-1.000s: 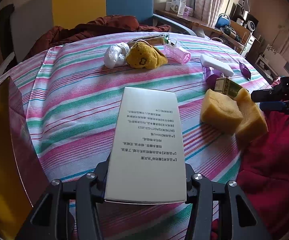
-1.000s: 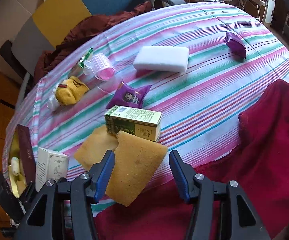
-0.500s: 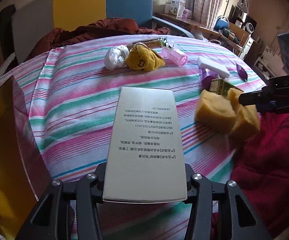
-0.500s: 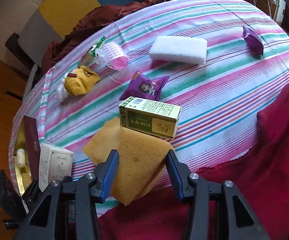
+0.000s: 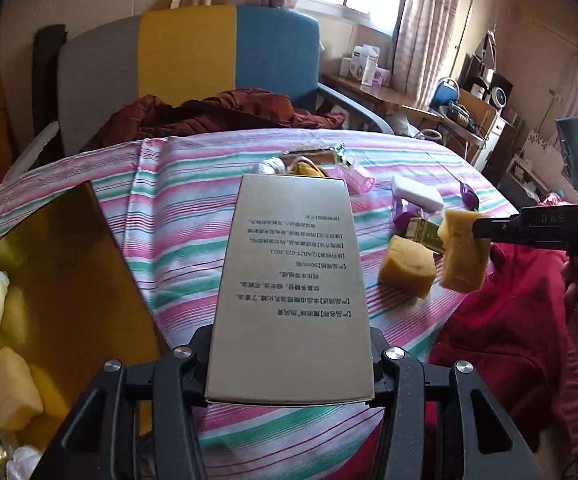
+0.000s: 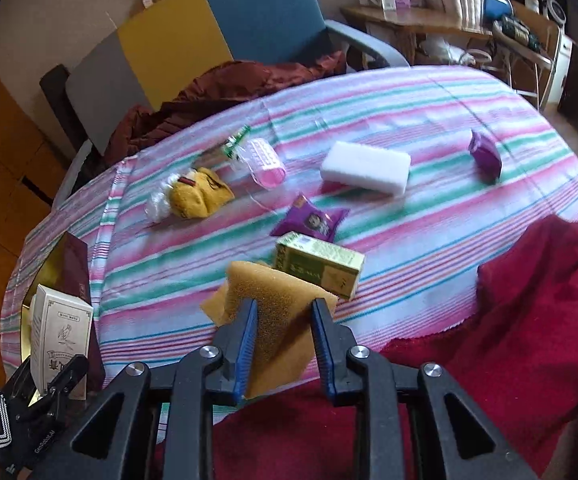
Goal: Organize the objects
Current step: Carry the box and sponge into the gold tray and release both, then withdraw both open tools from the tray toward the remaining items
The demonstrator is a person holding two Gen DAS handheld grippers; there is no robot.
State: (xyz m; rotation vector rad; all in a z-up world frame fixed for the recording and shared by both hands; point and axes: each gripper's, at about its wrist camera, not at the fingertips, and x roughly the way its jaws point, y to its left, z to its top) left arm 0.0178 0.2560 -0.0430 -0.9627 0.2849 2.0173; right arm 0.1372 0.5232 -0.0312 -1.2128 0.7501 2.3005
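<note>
Two claws work above the striped worktop (image 6: 429,216): the left claw (image 5: 289,364) is clamped on a pale printed carton (image 5: 289,280), while the right claw (image 6: 283,344) pinches a yellow sponge (image 6: 277,312) lifted just beside a green box (image 6: 321,266).

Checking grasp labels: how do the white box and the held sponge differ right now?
The white box is rigid with flat printed faces; the sponge is soft, porous and yellow-brown. The box sits in the left gripper; the sponge is pinched, squashed, in the right gripper. Both are clear of the table.
</note>
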